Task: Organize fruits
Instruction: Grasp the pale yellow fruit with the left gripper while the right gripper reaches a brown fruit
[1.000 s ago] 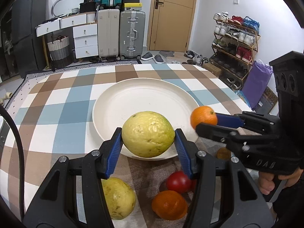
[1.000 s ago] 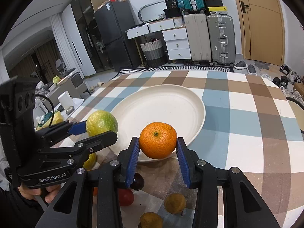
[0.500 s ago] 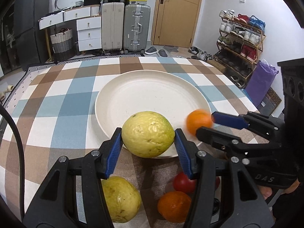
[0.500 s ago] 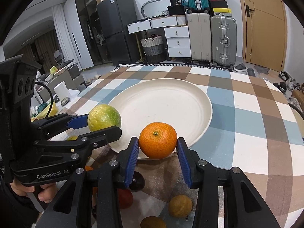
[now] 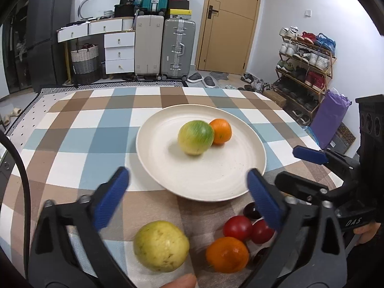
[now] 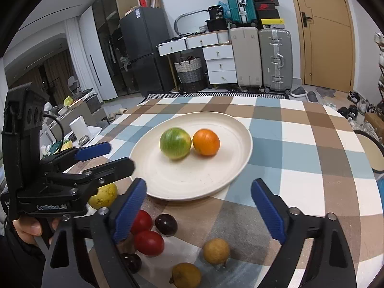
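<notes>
**Two fruits on the plate, both grippers empty**

Both grippers hang back at the near edge of the cream plate [image 5: 254,158] — and nothing is in either of them. The left gripper [image 5: 187,192] has its blue fingers [image 5: 110,199] spread wide, the gap between them framing the plate's near rim. The right gripper [image 6: 198,204] is just the same, fingers [image 6: 268,211] splayed apart with only checked cloth and plate edge between them.

On the plate, a green-yellow guava [image 5: 195,137] sits towards the far side, and a tangerine [image 5: 220,131] is tucked right against it — touching, side by side. Both look a little smeared in the left view. From the right wrist the pair reads clearly: guava [image 6: 175,143] on the left, tangerine [image 6: 206,142] on the right.

Off the plate, on the counter [image 5: 72,129] with its blue, brown and white checks, the rest of the fruit waits near the grippers: a pale yellow guava [image 5: 160,246], a second tangerine [image 5: 227,254], two red tomatoes [image 6: 148,243] close together, and a dark plum [image 6: 166,224] just beside them. Two small brownish-yellow fruits [image 6: 216,250] lie nearest the right camera.
</notes>
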The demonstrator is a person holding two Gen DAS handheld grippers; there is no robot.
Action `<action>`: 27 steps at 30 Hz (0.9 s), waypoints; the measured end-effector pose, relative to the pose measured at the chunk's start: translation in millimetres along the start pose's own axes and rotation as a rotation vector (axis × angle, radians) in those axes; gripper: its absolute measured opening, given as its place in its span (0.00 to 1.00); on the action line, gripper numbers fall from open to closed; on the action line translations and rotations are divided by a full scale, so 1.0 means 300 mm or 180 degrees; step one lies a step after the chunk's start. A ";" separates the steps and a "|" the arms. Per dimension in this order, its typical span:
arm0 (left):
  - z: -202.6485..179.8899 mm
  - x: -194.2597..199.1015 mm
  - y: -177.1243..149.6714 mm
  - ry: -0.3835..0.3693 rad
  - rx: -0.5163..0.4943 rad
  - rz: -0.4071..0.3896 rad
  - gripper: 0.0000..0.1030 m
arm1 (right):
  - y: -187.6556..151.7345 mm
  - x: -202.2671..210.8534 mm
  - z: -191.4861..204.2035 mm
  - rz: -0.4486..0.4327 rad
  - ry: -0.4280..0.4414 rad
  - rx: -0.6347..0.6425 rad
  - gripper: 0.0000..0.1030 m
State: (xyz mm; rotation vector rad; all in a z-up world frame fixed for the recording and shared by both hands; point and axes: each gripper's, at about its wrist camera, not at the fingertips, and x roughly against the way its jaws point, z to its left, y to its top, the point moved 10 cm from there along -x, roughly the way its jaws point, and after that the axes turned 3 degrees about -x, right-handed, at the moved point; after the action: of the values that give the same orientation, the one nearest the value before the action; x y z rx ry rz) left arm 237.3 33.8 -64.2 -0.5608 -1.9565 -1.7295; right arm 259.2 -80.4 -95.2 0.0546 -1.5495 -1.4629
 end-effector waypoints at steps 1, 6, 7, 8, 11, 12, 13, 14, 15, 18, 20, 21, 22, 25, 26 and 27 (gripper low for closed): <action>0.005 0.008 0.002 0.0006 0.0013 -0.0017 0.99 | 0.000 0.001 -0.003 0.0001 -0.0012 0.0012 0.97; 0.031 0.041 0.012 0.0020 0.0064 -0.0066 0.99 | 0.003 0.008 -0.024 0.0017 -0.0006 -0.0048 1.00; 0.037 0.043 0.012 0.0023 0.0072 -0.0054 0.99 | 0.001 0.007 -0.027 0.0026 -0.0001 -0.0063 1.00; 0.041 0.044 0.010 0.0027 0.0080 -0.0048 0.99 | -0.001 0.003 -0.032 0.0047 -0.0012 -0.0075 1.00; 0.050 0.045 0.002 0.0037 0.0112 -0.0016 0.99 | -0.008 -0.007 -0.033 0.0098 -0.0021 -0.0065 1.00; 0.052 0.046 0.001 0.0038 0.0109 -0.0011 0.99 | -0.013 -0.006 -0.031 0.0109 -0.0024 -0.0060 1.00; 0.050 0.045 -0.002 0.0042 0.0101 -0.0004 0.99 | -0.016 -0.007 -0.030 0.0124 -0.0025 -0.0052 1.00; 0.052 0.048 -0.004 0.0062 0.0090 -0.0006 0.99 | -0.019 -0.010 -0.029 0.0154 -0.0039 -0.0033 1.00; 0.052 0.048 -0.006 0.0063 0.0077 -0.0004 0.99 | -0.023 -0.006 -0.027 0.0163 -0.0048 -0.0022 1.00; 0.054 0.046 -0.022 0.0095 0.0051 0.0028 0.99 | -0.033 -0.004 -0.022 0.0224 -0.0039 0.0012 1.00; 0.054 0.048 -0.028 0.0086 0.0042 0.0025 0.99 | -0.034 0.002 -0.020 0.0232 -0.0035 0.0028 1.00; 0.054 0.049 -0.033 0.0096 0.0036 0.0036 0.99 | -0.038 0.004 -0.021 0.0252 -0.0032 0.0032 1.00; 0.057 0.052 -0.040 0.0118 0.0027 0.0047 0.99 | -0.045 0.003 -0.022 0.0284 -0.0030 0.0036 1.00; 0.065 0.065 -0.057 0.0148 0.0005 0.0051 0.99 | -0.058 -0.005 -0.028 0.0372 -0.0045 0.0054 1.00; 0.068 0.071 -0.064 0.0157 -0.0001 0.0051 0.99 | -0.061 -0.006 -0.030 0.0396 -0.0060 0.0060 1.00; 0.072 0.076 -0.070 0.0166 -0.0005 0.0055 0.99 | -0.064 -0.006 -0.030 0.0420 -0.0071 0.0075 1.00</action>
State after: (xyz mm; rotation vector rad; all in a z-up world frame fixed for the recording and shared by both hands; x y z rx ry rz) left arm 205.0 52.6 -69.9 -0.5262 -1.9092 -1.7182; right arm 255.2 -91.2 -113.0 -0.0494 -1.5588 -1.3458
